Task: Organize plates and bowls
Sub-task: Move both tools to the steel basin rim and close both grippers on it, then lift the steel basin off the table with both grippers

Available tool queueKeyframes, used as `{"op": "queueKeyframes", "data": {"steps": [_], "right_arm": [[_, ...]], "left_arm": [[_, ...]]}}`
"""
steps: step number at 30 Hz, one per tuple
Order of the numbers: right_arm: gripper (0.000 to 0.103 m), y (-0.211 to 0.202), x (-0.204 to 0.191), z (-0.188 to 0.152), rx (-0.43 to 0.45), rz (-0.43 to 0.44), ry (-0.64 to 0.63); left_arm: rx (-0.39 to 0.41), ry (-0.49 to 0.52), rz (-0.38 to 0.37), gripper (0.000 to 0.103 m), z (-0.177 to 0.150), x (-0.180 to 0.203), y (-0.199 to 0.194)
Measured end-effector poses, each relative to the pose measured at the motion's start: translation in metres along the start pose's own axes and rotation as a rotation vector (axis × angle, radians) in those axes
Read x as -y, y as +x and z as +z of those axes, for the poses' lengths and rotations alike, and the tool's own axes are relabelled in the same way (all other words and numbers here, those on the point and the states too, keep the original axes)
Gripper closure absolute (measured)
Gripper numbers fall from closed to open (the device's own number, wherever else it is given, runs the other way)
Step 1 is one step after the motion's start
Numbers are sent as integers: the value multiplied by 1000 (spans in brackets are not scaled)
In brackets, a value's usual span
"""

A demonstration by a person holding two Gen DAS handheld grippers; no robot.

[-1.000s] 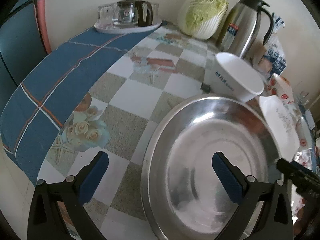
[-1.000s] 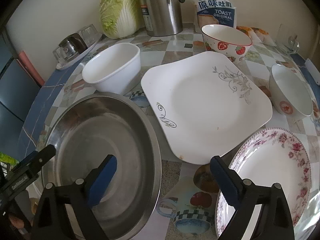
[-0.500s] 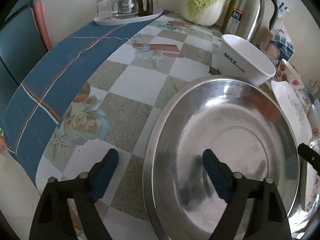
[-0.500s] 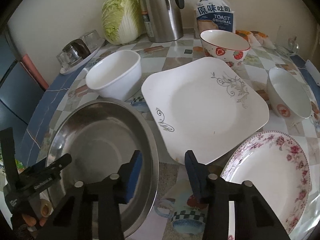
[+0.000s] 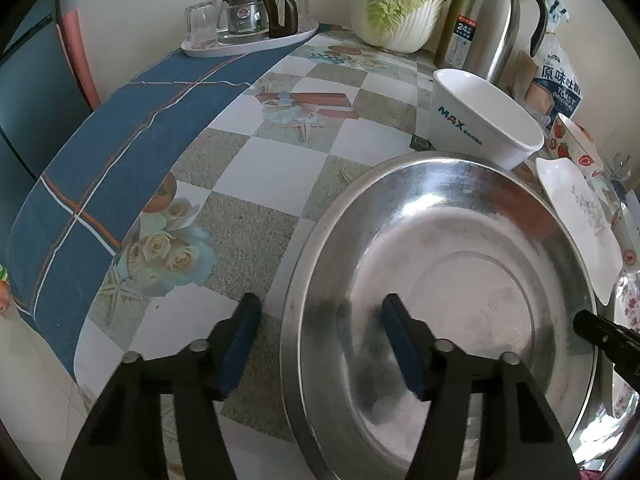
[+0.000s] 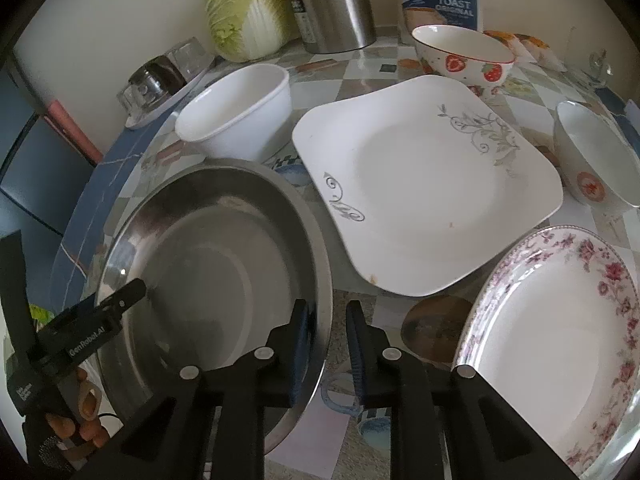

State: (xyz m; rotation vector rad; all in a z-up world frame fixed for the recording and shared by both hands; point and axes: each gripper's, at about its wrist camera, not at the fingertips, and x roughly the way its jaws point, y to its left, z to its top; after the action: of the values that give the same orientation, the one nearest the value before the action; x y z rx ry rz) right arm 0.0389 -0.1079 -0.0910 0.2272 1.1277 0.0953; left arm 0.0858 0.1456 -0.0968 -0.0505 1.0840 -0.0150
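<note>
A large steel basin (image 5: 460, 288) sits on the table; it also shows in the right wrist view (image 6: 208, 264). My left gripper (image 5: 320, 332) is open and straddles its left rim. My right gripper (image 6: 326, 330) has its jaws nearly closed around the basin's right rim. A white square plate (image 6: 424, 184), a floral round plate (image 6: 560, 344), a white deep bowl (image 6: 240, 112), a strawberry bowl (image 6: 460, 54) and a small white bowl (image 6: 596, 156) stand around it.
A cabbage (image 5: 400, 0), a steel thermos (image 5: 488, 16), a toast bag (image 6: 440, 0) and a tray with a glass pot (image 5: 248, 28) stand at the back. The table edge with blue cloth (image 5: 92, 168) runs along the left.
Both grippers have narrowed around opposite rims of the basin. The right gripper's jaws went from wide open to nearly closed on the rim. The left gripper's jaws closed partway.
</note>
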Motion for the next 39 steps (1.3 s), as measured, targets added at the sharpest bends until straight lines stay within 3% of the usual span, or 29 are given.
{"op": "queueKeyframes", "data": {"steps": [3,8,24,30,39], "right_arm": [[89,5,-3,-2,-17,17,-7],[89,1,-5,-2,-7,22,-17],[89,-39,-17,4,73,105,-71],[89,-65,-4,13,143,142,-42],[89,-110,46,29,292,154,71]], "left_arm": [[0,6,-28,58,0,2,-2],[-6,-3,-26,68,-1,-2,-6],[115,18,48,68,9,2,-81],[198,67,68,68,28,30,-117],[291,161,46,68,51,96,-155]]}}
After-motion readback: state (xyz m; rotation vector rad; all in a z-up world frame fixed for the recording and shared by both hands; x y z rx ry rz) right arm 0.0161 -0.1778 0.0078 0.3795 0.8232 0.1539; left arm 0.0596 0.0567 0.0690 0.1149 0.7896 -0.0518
